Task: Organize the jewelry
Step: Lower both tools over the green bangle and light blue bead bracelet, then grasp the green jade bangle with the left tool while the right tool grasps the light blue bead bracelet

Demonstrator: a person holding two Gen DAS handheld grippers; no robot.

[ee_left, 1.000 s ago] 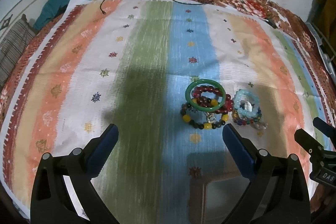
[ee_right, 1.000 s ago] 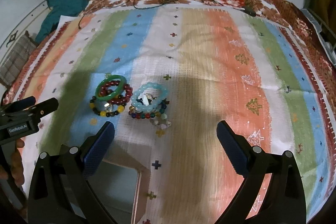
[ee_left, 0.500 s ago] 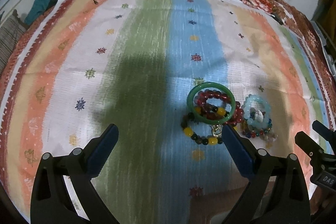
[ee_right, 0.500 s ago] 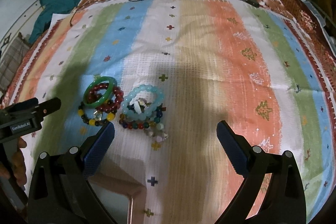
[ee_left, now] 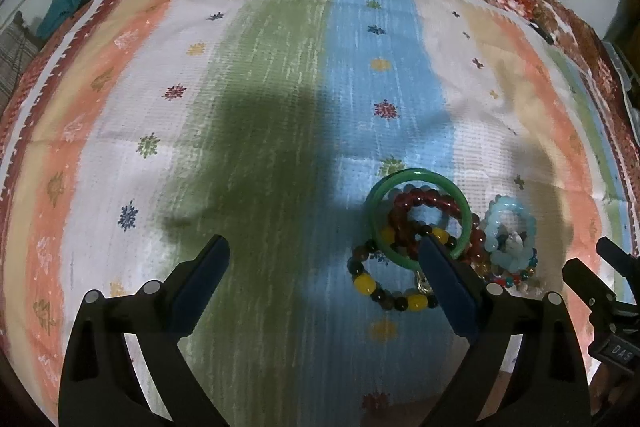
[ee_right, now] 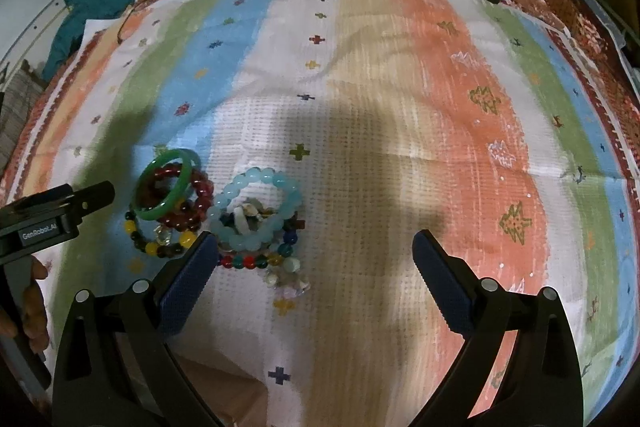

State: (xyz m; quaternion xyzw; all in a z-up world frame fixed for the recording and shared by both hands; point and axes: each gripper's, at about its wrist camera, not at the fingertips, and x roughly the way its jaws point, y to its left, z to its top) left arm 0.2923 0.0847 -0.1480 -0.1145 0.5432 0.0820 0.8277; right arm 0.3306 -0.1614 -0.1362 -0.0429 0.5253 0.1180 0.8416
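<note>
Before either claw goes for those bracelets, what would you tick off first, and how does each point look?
1. Left claw open wide enough: ok, both fingers spread, nothing held.
2. Right claw open: ok, empty too.
3. Green bangle reachable on top: ok, it rests over the dark red bead bracelet.
4. Pieces separate for a single pick: not ok, the bangle pile and the pale blue bead bracelet pile sit close, each stacked.
5. Left claw centred on its target: not ok, the bangle lies by its right finger, not between the two.
6. Place to put jewelry: cannot tell, no box or tray is clearly visible on the striped cloth.
</note>
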